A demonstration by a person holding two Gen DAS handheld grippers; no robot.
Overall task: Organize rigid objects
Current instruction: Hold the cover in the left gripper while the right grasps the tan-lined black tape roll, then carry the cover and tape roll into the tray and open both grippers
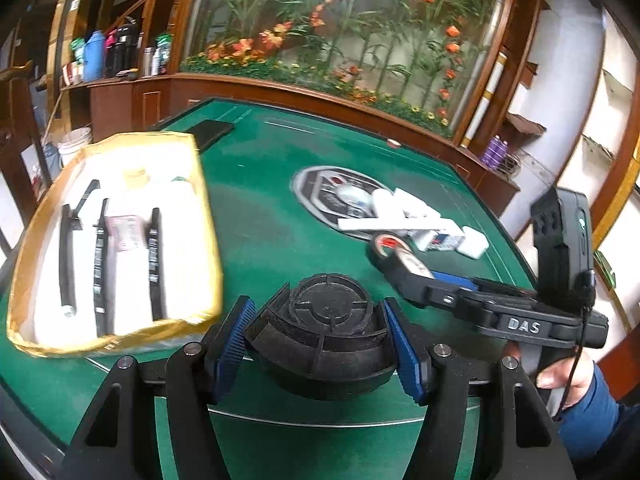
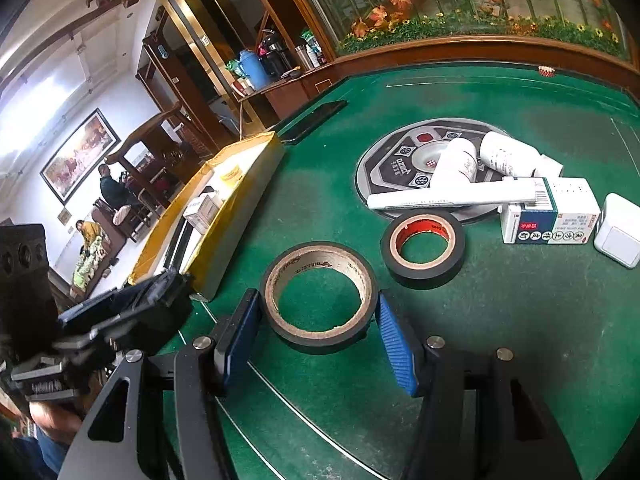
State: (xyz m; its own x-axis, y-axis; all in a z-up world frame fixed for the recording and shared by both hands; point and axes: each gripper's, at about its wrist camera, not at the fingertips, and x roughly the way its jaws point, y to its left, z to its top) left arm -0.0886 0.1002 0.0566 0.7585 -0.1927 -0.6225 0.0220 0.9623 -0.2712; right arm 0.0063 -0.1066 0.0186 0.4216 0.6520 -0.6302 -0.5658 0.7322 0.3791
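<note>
Left wrist view is showing the left gripper (image 1: 320,344) clenching a black round part (image 1: 324,332), near the yellow box (image 1: 200,216) already holding several items. The right gripper (image 2: 316,328) is straddling a tape roll (image 2: 320,296) lying on the table; bottles, cartons and another roll are waiting farther right.

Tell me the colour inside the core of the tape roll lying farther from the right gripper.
Red, inside the black tape roll; the right wrist view shows it best.

Black ribbed round part (image 1: 324,336) clamped between blue pads of left gripper (image 1: 320,344), yellow-rimmed tray (image 1: 24,280) seen beside it, green table (image 1: 272,216) beneath
</note>
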